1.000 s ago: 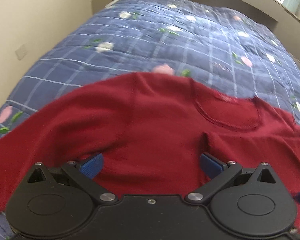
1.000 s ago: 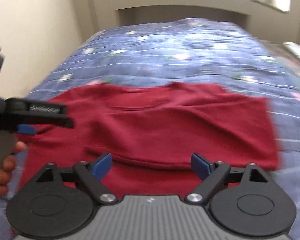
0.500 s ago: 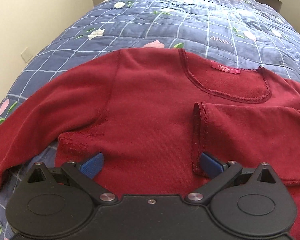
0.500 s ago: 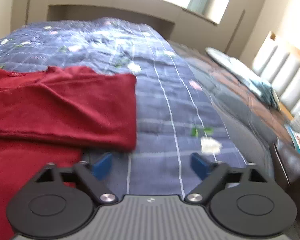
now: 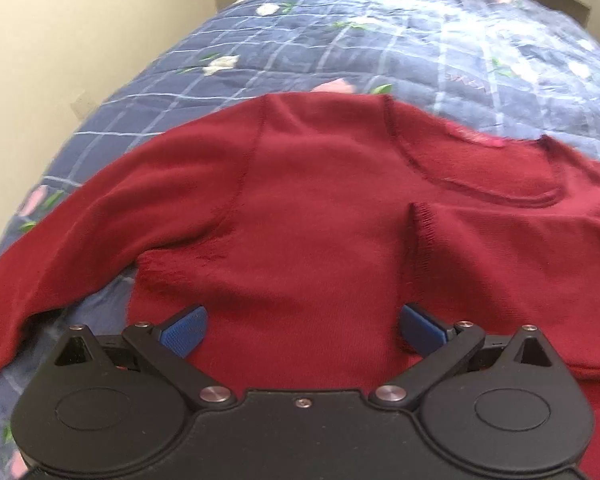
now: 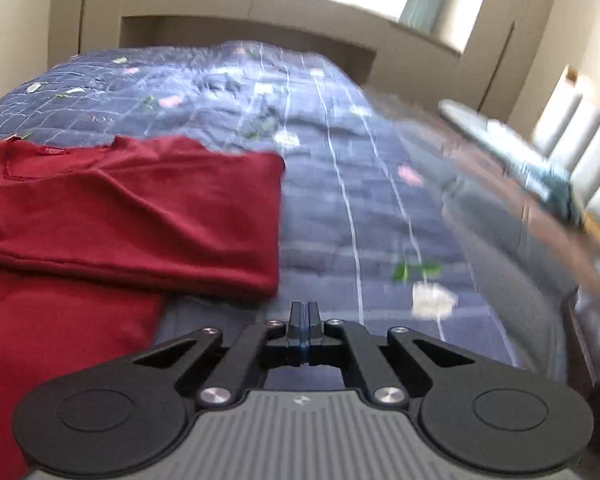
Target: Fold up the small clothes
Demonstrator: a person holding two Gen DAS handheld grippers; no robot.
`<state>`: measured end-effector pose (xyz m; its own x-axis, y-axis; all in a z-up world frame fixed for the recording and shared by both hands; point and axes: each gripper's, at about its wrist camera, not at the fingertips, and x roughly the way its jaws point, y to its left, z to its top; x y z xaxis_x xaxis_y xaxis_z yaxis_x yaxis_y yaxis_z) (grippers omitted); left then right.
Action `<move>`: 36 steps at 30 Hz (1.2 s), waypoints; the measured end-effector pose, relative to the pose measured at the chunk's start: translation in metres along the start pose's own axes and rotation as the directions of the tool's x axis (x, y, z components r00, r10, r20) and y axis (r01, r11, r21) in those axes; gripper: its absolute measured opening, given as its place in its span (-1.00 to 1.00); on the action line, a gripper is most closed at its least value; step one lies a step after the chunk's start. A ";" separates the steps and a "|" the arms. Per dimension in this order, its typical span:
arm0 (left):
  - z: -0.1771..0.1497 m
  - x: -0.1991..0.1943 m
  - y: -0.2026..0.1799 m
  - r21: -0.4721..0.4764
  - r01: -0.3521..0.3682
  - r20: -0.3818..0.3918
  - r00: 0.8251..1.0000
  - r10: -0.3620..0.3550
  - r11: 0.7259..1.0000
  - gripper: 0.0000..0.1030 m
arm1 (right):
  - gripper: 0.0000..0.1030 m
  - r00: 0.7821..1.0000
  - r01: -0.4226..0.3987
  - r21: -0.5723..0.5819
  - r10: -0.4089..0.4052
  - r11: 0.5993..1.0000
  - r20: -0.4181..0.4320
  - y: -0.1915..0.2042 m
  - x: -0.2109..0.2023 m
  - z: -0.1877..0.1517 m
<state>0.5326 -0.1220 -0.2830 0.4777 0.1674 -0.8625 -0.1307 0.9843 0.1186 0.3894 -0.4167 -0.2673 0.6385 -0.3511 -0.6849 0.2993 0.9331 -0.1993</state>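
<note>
A dark red sweater [image 5: 320, 208] lies flat on the blue floral quilt [image 5: 380, 40]. Its right sleeve [image 5: 500, 248] is folded across the chest, while the other sleeve [image 5: 100, 232] stretches out to the left. My left gripper [image 5: 302, 326] hovers open over the lower body of the sweater, with nothing between its blue pads. In the right wrist view the sweater [image 6: 132, 216] fills the left side. My right gripper [image 6: 304, 312] is over bare quilt [image 6: 360, 208], just right of the folded edge. Its jaws are closing and stand pressed together with nothing between them.
A beige wall [image 5: 60, 40] runs close along the left side of the bed. In the right wrist view, a padded headboard [image 6: 580, 140] and a bluish pillow [image 6: 520, 160] lie to the right, and a window sill runs behind the bed.
My right gripper swung right, off the sweater to the quilt beside it, and shut from wide open. The left gripper dipped closer over the sweater and stayed open.
</note>
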 end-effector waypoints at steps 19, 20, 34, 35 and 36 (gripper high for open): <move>-0.075 -0.069 0.064 -0.091 -0.126 -0.063 0.991 0.120 0.988 0.99 | 0.43 0.995 -0.094 -0.054 0.091 0.994 -0.046 0.008 0.035 0.035; -0.082 -0.074 0.071 -0.099 -0.126 -0.064 0.991 0.120 0.987 0.99 | 0.47 0.996 -0.085 -0.062 0.082 0.994 -0.045 0.008 0.034 0.034; -0.120 -0.098 0.199 -0.367 -0.296 -0.130 0.955 0.266 0.882 0.99 | 1.00 0.998 -0.038 -0.042 0.036 0.998 -0.051 0.034 -0.028 0.027; -0.119 -0.096 0.210 -0.382 -0.320 -0.136 0.948 0.289 0.867 0.99 | 1.00 0.997 -0.055 -0.044 0.053 0.998 -0.048 0.040 -0.034 0.027; -0.119 -0.093 0.222 -0.397 -0.342 -0.138 0.940 0.314 0.852 0.99 | 1.00 0.997 -0.072 -0.050 0.070 0.996 -0.045 0.046 -0.040 0.025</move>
<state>0.3556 0.0739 -0.2352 0.2883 0.4582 -0.8408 -0.6195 0.7588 0.2011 0.3954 -0.3620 -0.2311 0.6254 -0.2816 -0.7277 0.2170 0.9586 -0.1844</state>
